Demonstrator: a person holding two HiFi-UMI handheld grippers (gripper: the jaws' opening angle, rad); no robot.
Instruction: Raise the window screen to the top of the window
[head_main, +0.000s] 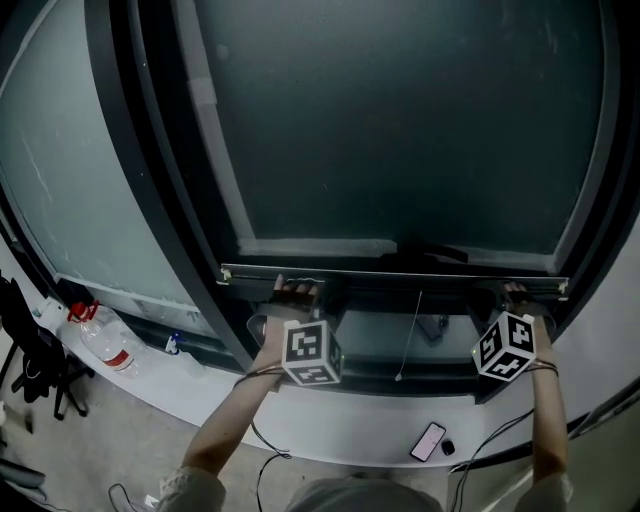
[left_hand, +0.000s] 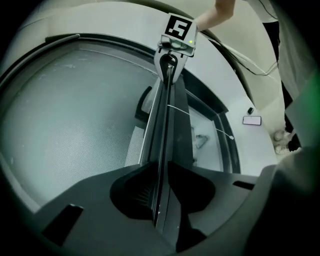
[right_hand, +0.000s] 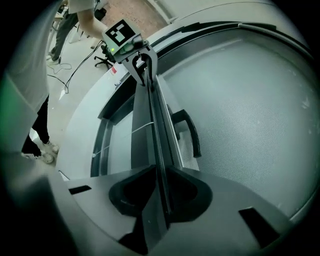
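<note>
Inside the dark window frame (head_main: 150, 170) at my left, the window screen's bottom bar (head_main: 395, 272) sits low, just above the sill, with the frame's whole height above it, and I see my left gripper (left_hand: 161, 187) and right gripper (right_hand: 162, 190) each clamped tight on its thin edge, near opposite ends.

Left gripper (head_main: 297, 290) and right gripper (head_main: 515, 292) clamp bar (head_main: 400, 274) ends; span between free. Below bar, open gap, only thin cord (head_main: 410, 335) hanging mid-way. Handle (head_main: 430, 250) just above bar centre. Frame (head_main: 150, 180) close beside bar's left end. Phone (head_main: 428, 440) on sill (head_main: 350, 432).
</note>
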